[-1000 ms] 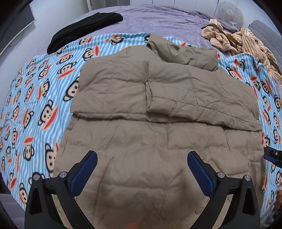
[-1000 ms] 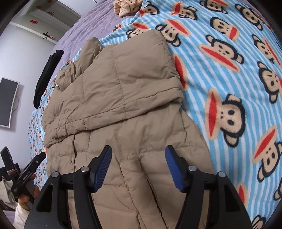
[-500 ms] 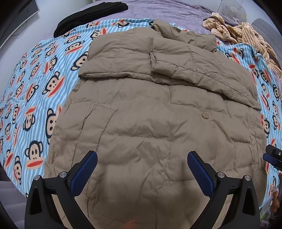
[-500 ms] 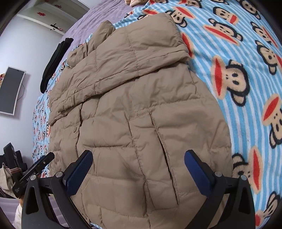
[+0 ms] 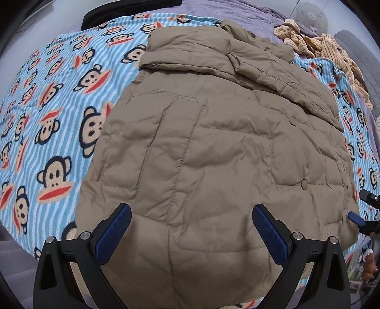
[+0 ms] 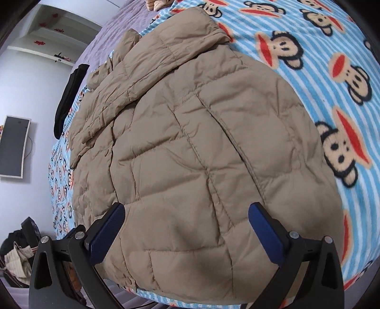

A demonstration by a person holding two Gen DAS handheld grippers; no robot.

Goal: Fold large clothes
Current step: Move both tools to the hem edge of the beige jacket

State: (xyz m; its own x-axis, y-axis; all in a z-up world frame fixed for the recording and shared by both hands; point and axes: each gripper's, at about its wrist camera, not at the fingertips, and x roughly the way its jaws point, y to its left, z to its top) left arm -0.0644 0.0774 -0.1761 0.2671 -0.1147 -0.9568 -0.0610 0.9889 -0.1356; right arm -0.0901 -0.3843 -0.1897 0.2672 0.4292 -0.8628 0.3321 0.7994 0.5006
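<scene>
A large tan quilted jacket [image 5: 213, 147] lies flat on a blue striped monkey-print blanket [image 5: 54, 114], its sleeves folded across the upper body. Its hem hangs at the near edge of the bed. My left gripper [image 5: 191, 234] is open and empty, over the hem on the jacket's left half. My right gripper [image 6: 186, 234] is open and empty, over the hem near the jacket's right corner [image 6: 213, 166]. The right gripper's blue tip shows at the right edge of the left wrist view [image 5: 356, 218].
A black garment [image 5: 123, 12] lies at the far left of the purple bedspread. A striped beige garment [image 5: 320, 45] lies at the far right. A dark monitor [image 6: 14, 147] hangs on the wall. Clutter sits on the floor [image 6: 16, 256] beside the bed.
Both grippers have drawn back toward the near edge of the bed, so the hem now fills the view. The right gripper's jaws opened wider. The jacket has not moved.
</scene>
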